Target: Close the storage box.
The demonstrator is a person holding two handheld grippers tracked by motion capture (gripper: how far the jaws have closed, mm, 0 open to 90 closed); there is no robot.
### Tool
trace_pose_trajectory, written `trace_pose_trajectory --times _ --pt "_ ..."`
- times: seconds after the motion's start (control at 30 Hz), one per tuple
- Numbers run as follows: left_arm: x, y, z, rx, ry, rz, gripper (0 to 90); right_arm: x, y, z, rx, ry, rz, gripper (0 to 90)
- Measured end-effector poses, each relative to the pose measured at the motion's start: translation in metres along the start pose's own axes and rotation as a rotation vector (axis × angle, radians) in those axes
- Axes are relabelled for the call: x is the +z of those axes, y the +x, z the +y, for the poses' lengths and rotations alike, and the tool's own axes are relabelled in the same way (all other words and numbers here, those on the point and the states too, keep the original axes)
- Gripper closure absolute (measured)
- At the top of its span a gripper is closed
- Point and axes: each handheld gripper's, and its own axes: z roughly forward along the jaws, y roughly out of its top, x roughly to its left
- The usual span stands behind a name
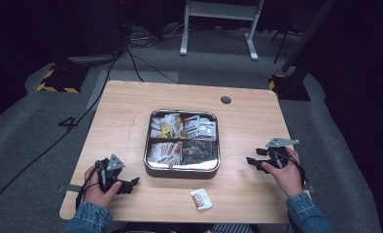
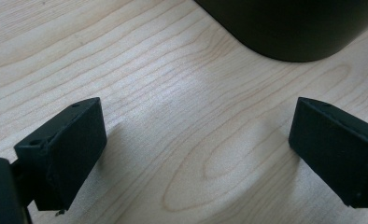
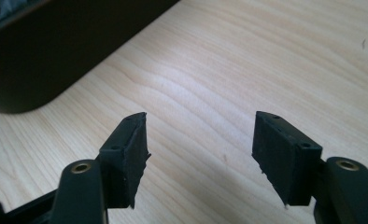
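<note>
- Denim sleeve at bottom left; your left hand (image 1: 98, 187) rested on the table (image 1: 131, 107) near its front-left corner.
- Left gripper (image 1: 130, 183) was released, jaws spread wide with bare wood between them. It pointed right, toward the tin's front-left corner.
- In the left gripper view the tin's dark rounded corner (image 2: 294, 32) sat ahead and apart from the jaws, nothing touching.
- Metal tin (image 1: 182, 171) sat mid-table, between your two hands, split into four compartments. Packets (image 1: 166, 127) filled the back-left, more sachets the back-right, stick-like sachets (image 1: 164, 151) the front-left, dark brown contents the front-right.
- One loose white sachet (image 1: 201, 199) with a brown label lay on the wood in front of the tin, near the front edge, apart from both grippers.
- Right gripper (image 1: 250, 161) was also released, jaws parted over empty wood, pointing left at the tin.
- Right gripper view showed the tin's dark wall (image 3: 56, 51) at upper left, clear of the jaws.
- Your right hand (image 1: 287, 174) held it near the table's right edge.
</note>
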Motion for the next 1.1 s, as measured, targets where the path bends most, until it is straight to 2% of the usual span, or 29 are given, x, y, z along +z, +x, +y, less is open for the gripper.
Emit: trace_pose_trajectory --times 0.2,0.5,0.63,0.77,0.9,1.1 --pt "0.000 0.000 0.000 0.004 0.001 0.001 4.4 0.007 0.001 -0.012 -0.011 0.022 -0.001 35.7" --pt "0.000 0.000 0.000 0.004 0.001 0.002 4.4 0.009 0.006 -0.021 -0.019 0.018 0.004 33.9" --pt "0.000 0.000 0.000 0.004 -0.001 0.003 4.4 0.011 0.008 -0.024 -0.035 0.044 -0.001 28.0" --pt "0.000 0.000 0.000 0.004 0.001 0.001 4.4 0.015 0.011 -0.026 -0.069 0.043 -0.026 17.9" --pt "0.000 0.000 0.000 0.003 0.000 0.002 4.3 0.022 0.011 -0.030 -0.053 0.002 -0.041 3.9" --pt "0.001 0.000 0.000 -0.001 0.000 0.002 3.7 0.022 0.009 -0.030 -0.060 0.006 -0.029 3.6"
